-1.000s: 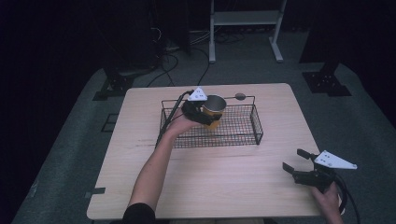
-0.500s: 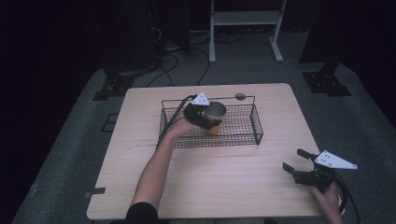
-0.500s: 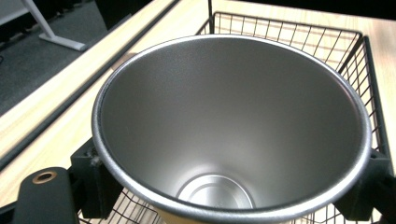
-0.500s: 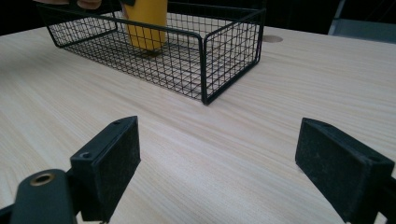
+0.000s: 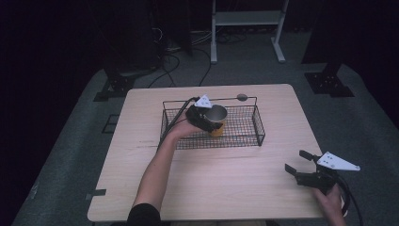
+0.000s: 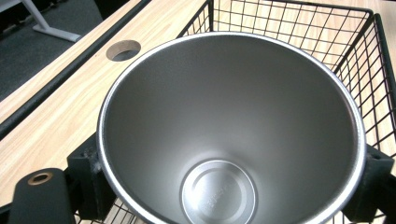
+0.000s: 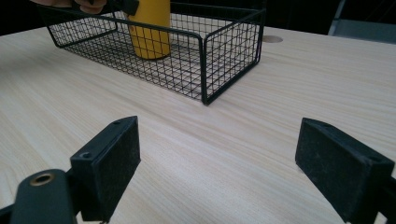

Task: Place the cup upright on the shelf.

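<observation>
Holding a yellow cup with a steel interior, upright, inside the wire basket at the upper middle of the high view. Clamping it near the rim with the left gripper, black fingers pressing on opposite sides of the wall at the lower left and lower right of the left gripper view. Looking straight down the polished bore to the stamped base; empty, so probably handling light. Judging the wall as rigid metal, unlikely to dent under the pads, yet smooth and tapered, so likely slipping downward if the squeeze slackens. Taking it high, just under the rolled lip, seeming the safest hold, since the widening cone there resists sliding through. Whether the base is resting on the basket mesh or hanging just above it cannot be told from the right gripper view, where the yellow body sits at the upper left. Keeping the right gripper spread wide and empty, low over the counter at the lower right of the high view, well apart from the basket.
</observation>
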The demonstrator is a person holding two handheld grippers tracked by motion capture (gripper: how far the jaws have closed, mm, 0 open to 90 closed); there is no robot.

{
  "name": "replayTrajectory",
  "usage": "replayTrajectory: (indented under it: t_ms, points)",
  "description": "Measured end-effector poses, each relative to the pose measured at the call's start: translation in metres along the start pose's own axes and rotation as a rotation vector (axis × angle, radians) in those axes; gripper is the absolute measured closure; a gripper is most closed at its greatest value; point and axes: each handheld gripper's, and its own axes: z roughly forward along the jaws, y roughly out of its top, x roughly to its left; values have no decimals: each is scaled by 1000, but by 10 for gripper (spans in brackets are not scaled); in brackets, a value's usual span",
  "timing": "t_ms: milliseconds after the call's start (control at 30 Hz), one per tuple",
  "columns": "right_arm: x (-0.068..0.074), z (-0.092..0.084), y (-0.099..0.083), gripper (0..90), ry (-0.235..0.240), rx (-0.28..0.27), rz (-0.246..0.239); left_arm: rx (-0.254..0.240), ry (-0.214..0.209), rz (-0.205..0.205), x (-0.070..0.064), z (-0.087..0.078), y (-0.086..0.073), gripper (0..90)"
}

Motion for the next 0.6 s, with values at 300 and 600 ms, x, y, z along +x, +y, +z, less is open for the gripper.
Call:
replayTrajectory:
  t_ms: [300, 600]
  points:
    - [0, 0, 0, 130, 0, 0, 0, -1, 4, -1, 0, 0, -1, 124]
    - [0, 0, 0, 130, 0, 0, 2, -12, 6, -2, -1, -2, 0, 88]
